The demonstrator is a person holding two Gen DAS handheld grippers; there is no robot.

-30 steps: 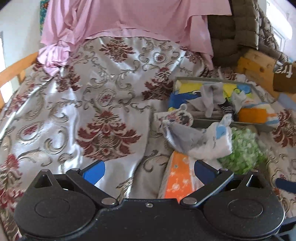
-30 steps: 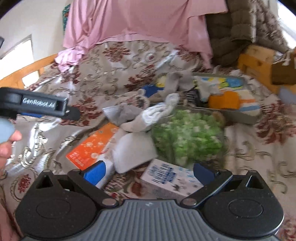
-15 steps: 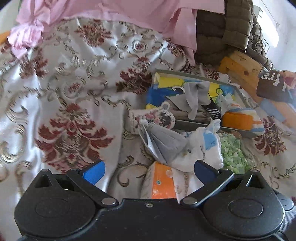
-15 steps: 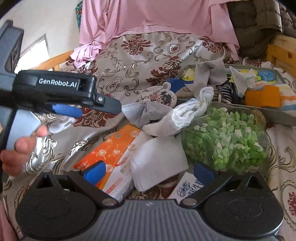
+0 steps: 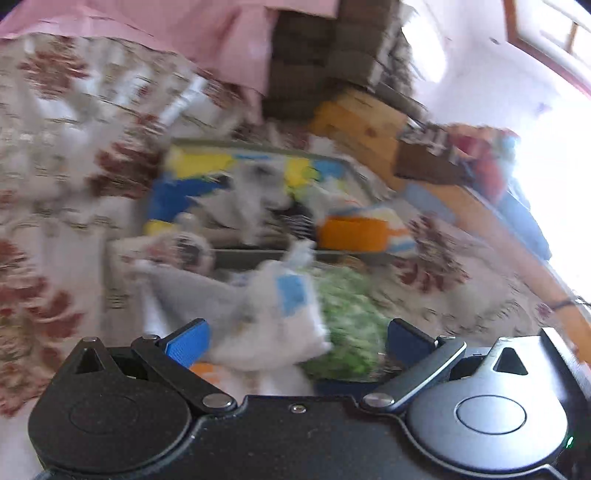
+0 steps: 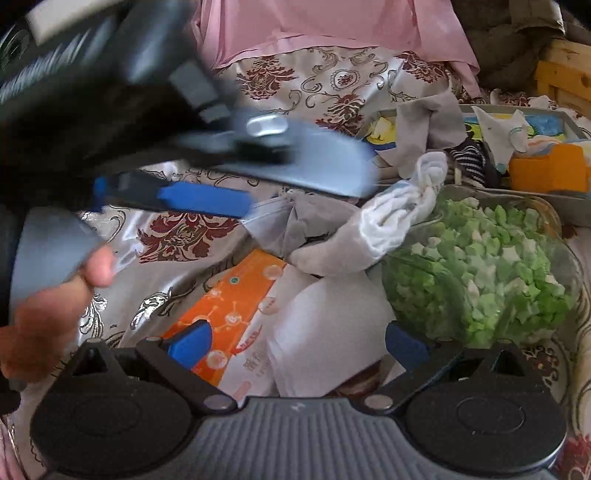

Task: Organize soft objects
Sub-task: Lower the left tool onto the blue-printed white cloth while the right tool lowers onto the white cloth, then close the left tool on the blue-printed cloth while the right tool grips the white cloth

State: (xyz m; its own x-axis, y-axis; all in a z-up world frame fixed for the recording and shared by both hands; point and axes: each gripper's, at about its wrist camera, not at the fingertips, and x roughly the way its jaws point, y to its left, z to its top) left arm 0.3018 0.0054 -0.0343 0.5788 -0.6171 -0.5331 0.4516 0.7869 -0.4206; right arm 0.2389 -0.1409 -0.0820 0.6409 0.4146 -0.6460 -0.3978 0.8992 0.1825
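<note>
A grey and white sock bundle (image 5: 266,314) lies on the bed between my left gripper's (image 5: 297,339) open jaws, close in front; the view is blurred. It also shows in the right wrist view (image 6: 354,236), beside a grey face mask (image 6: 280,221). My right gripper (image 6: 299,341) is open and empty above an orange tissue pack (image 6: 229,306) and a white cloth (image 6: 325,328). My left gripper shows from the side in that view (image 6: 221,181), over the mask.
A grey tray (image 6: 576,206) holds socks and an orange box (image 6: 546,171). A clear bag of green pieces (image 6: 484,269) lies at the right. Pink cloth (image 6: 332,26) and a quilted coat (image 5: 332,48) lie at the back. Wooden bed frame (image 5: 369,125) at the right.
My left gripper has swung right and forward, closer to the sock bundle. My right gripper has moved forward over the tissue pack.
</note>
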